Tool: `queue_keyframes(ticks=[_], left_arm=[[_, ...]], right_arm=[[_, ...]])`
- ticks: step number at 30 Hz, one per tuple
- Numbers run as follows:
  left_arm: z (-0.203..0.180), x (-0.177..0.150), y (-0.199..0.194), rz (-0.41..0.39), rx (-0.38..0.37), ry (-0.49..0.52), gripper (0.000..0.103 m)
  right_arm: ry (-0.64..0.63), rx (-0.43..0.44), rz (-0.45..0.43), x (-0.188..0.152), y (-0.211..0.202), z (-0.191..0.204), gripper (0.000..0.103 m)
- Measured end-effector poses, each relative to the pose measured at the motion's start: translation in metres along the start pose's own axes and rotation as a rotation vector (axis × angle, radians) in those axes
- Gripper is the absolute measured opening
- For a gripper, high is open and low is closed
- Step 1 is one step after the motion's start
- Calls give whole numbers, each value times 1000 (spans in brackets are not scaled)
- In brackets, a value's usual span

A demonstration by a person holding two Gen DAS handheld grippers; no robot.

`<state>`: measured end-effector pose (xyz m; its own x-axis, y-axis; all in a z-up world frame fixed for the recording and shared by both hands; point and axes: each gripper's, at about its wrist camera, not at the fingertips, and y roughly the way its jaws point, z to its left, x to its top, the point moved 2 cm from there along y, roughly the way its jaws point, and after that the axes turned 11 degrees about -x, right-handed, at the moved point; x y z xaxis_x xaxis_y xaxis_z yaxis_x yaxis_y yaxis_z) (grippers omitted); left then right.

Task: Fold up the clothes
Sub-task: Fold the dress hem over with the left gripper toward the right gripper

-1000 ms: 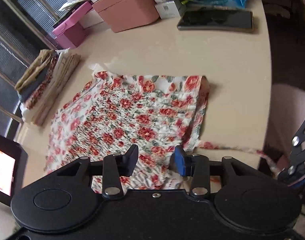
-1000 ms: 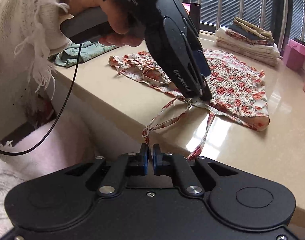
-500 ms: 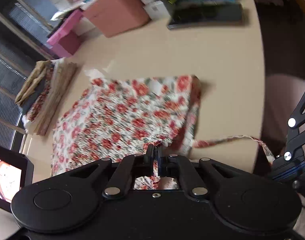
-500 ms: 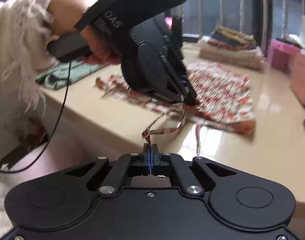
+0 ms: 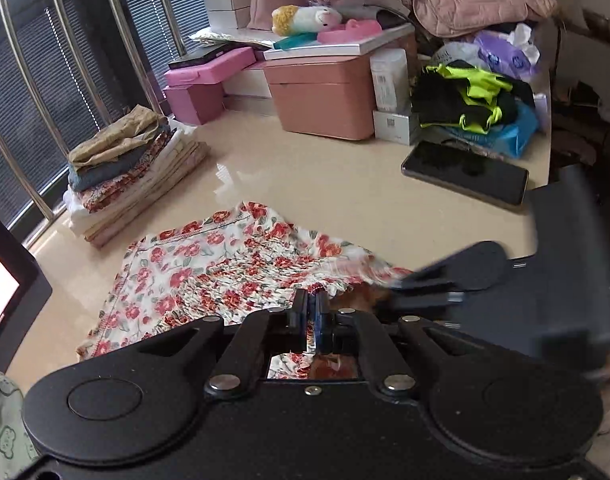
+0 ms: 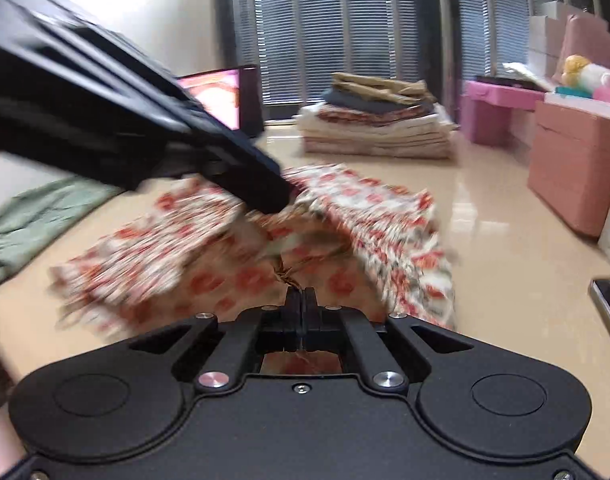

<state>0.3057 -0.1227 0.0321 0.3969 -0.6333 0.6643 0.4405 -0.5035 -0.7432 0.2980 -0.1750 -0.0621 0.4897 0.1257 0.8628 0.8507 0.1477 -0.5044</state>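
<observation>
1. A garment [image 5: 209, 268] lies on the table [image 5: 325, 176], just ahead of the left gripper [image 5: 311, 312].
2. A stack of folded clothes [image 5: 125, 176] sits behind it, to the left.
3. A phone [image 5: 465, 172] lies to the right, before a box [image 5: 325, 92].
4. The right gripper [image 6: 304, 304] meets the garment's near edge.

Glossy beige surface [image 5: 313, 168], dark phone [image 5: 465, 178] lying flat near its far edge, salmon-pink storage box [image 5: 325, 92], magenta boxes [image 5: 205, 84] beside it, plush toy [image 5: 305, 18] on top, neon-yellow and black bundle [image 5: 473, 100], lit screen [image 6: 225, 98] by the window blinds [image 6: 337, 28]
</observation>
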Motion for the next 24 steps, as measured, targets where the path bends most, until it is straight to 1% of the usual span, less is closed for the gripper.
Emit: queue_keyframes(ticks=[2,5,7,8,9,11,14,16,19,22,23,24], left_arm=[[4,0,4,4,-4,-13,4],[10,-4,12,12,-6,-41,4],[14,-7,16,14,-12,-61,4],[15,-8,17,13,-16,-68,4],[15,-8,18,12,-16,-72,4],[17,-9,19,7,-22,-78,4],[17,-9,20,-1,-26,-83,4],[17,-9,21,-4,-29,-83,4],[15,-9,23,0,-35,-79,4],[13,-10,26,5,-33,-78,4],[13,-10,26,6,-32,-77,4],[12,-10,27,7,-31,-77,4]], right_arm=[[-7,-33,12,2,11,4,0],[5,-49,29,-3,15,3,3],[22,-40,23,-5,8,-2,19],[26,-32,15,-6,2,-6,31],[22,-25,4,-7,-6,-10,37],[0,-15,6,-9,-21,-19,44],[-37,15,44,-13,-38,-31,44],[-66,25,50,-19,-51,-35,44],[-91,10,31,-23,-61,-36,43],[-97,-9,27,-22,-57,-35,42],[-98,-17,39,-21,-52,-33,35],[-100,-28,58,-20,-46,-32,22]])
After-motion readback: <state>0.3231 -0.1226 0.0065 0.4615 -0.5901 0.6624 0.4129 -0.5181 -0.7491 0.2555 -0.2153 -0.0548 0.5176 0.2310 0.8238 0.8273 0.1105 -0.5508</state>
